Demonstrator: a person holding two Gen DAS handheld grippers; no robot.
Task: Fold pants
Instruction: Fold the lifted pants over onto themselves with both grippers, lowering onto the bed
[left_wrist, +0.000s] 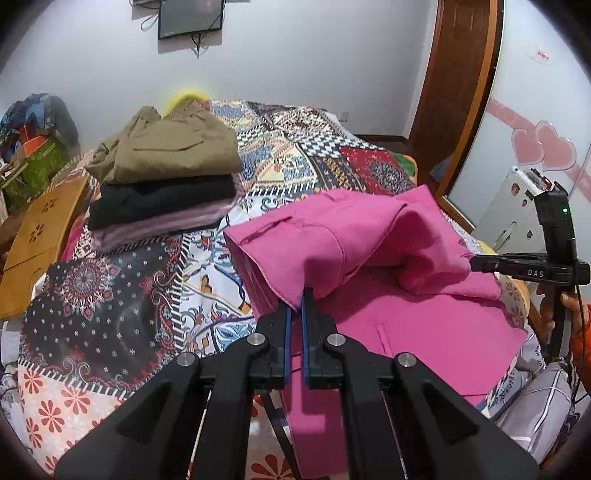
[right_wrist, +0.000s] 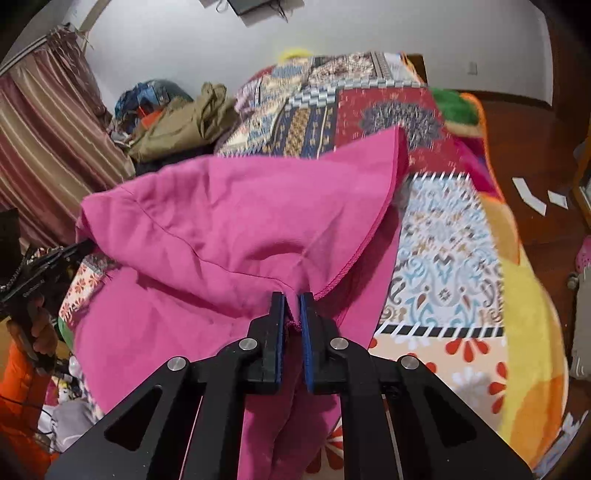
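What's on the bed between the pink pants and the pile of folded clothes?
Only bare patterned bedspread lies between the pink pants and the folded clothes stack, seen in the left wrist view.

Pants (left_wrist: 388, 258): solid magenta-pink, stitching in the same pink.
Left gripper (left_wrist: 295, 301) and right gripper (right_wrist: 291, 301): black bodies, blue pads, silver pivot bolts.
Bedspread (left_wrist: 122, 295): patchwork print of black mandala panels, red florals on peach, blue-and-cream paisley, and black-and-white checks.
Folded stack (left_wrist: 166, 184): olive-khaki garment on top, black below, purple-striped at the base.
Curtain (right_wrist: 48, 147): maroon with pale stripes.
Door frame (left_wrist: 461, 92): brown wood.
Wall (left_wrist: 295, 66): white.
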